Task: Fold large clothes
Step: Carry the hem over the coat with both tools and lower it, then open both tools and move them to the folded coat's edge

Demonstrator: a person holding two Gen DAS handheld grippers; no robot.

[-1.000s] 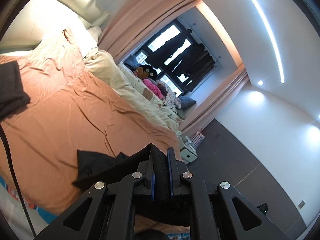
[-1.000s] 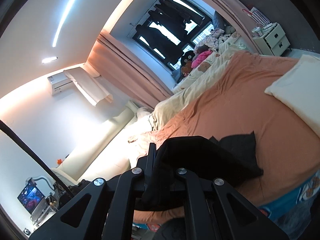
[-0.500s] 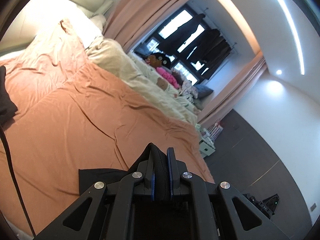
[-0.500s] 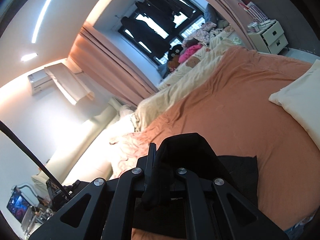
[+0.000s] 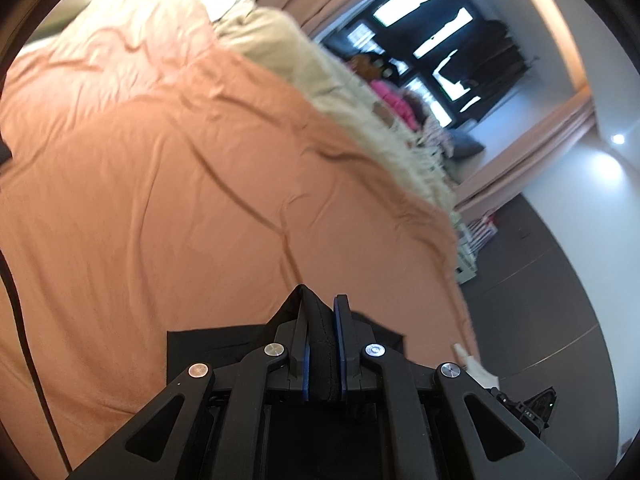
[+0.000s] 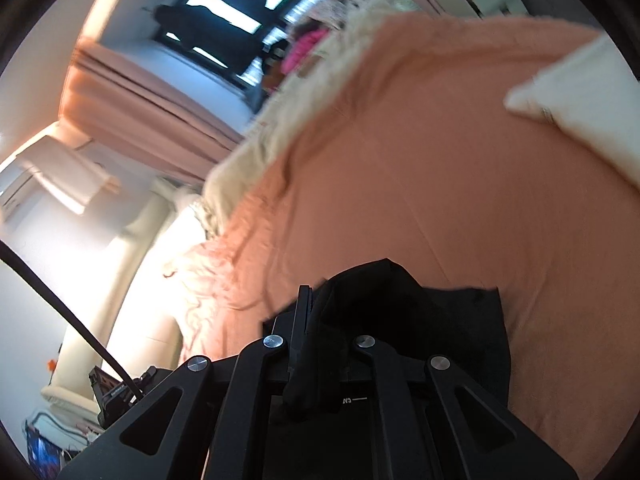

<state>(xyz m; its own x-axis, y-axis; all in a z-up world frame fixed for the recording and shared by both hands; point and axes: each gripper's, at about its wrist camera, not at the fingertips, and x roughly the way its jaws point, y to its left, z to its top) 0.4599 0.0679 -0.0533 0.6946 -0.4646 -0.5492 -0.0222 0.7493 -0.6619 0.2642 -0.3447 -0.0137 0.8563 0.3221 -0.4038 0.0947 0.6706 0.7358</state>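
My left gripper (image 5: pixel 322 312) and right gripper (image 6: pixel 320 308) each have their jaws clamped on the garment (image 6: pixel 460 320), which trails onto the bed (image 5: pixel 160 200) beneath me. A blanket (image 5: pixel 360 92) lies along the bed's far side, the window (image 5: pixel 440 40) behind it. A pillow (image 6: pixel 580 108) lies on the bed to my right.

Orange bedsheet (image 5: pixel 168 184) spreads wide, a cream blanket (image 5: pixel 320 64) bunched along its far edge; white pillow (image 6: pixel 580 100) lies at right, dark window (image 5: pixel 432 32) beyond.
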